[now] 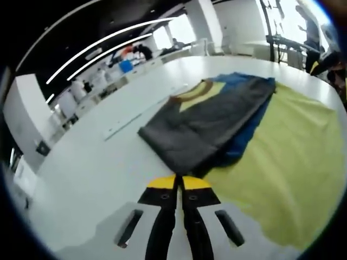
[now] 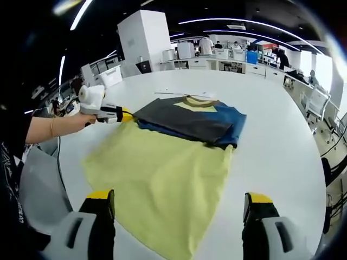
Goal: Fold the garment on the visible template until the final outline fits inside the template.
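- No legible text, label, brand, number or sign found in the left gripper view.
- No legible text, label, brand, number or sign found in the right gripper view.
- Print on the person's dark sleeve [image 2: 10,162], at the edge of the right gripper view: present, too blurred to read.

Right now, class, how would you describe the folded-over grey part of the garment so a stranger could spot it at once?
Start at the big white round table. On it lies a multicoloured garment whose wide yellow cloth panel spreads toward the right gripper. At its far end, the dark grey folded panel lies over a blue layer, beside the collar: the only grey piece.
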`<state>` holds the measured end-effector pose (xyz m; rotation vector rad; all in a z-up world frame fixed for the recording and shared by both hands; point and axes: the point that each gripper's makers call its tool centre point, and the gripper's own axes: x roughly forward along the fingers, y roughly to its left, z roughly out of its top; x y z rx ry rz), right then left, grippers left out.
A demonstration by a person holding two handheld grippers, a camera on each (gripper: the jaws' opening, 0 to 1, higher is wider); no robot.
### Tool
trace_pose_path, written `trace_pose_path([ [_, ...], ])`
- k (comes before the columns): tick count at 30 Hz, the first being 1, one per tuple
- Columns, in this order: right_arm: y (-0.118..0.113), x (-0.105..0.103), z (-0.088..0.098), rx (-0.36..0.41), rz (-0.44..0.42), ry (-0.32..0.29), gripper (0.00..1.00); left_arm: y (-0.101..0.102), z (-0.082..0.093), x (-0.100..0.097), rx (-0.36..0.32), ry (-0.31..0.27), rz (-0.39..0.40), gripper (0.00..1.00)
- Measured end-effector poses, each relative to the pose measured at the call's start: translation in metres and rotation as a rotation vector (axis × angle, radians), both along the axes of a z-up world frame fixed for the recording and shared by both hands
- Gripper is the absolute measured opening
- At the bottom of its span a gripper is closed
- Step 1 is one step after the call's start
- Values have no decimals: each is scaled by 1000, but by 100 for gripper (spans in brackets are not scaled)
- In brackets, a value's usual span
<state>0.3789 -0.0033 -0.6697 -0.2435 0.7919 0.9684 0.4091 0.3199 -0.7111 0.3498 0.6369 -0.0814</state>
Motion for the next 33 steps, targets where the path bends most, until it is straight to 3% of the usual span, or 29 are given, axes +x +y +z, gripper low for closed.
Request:
trace_pose_path([
  [5, -1, 0, 1, 4, -3, -1, 99, 1, 0, -3, -4, 8, 18, 1],
  [11, 0, 2, 6, 21, -11, -7, 99, 3, 7, -12, -69, 10, 70, 25],
  [19, 0, 2, 9, 30, -11, -17, 99, -4, 22, -27, -126, -1, 82, 40],
  [24, 0, 0, 10, 35, -9, -19, 99, -12, 27, -42, -193, 7, 92, 49],
  [33, -5, -6, 3, 20, -3, -13, 98, -23, 30, -79, -205, 37, 69, 57],
])
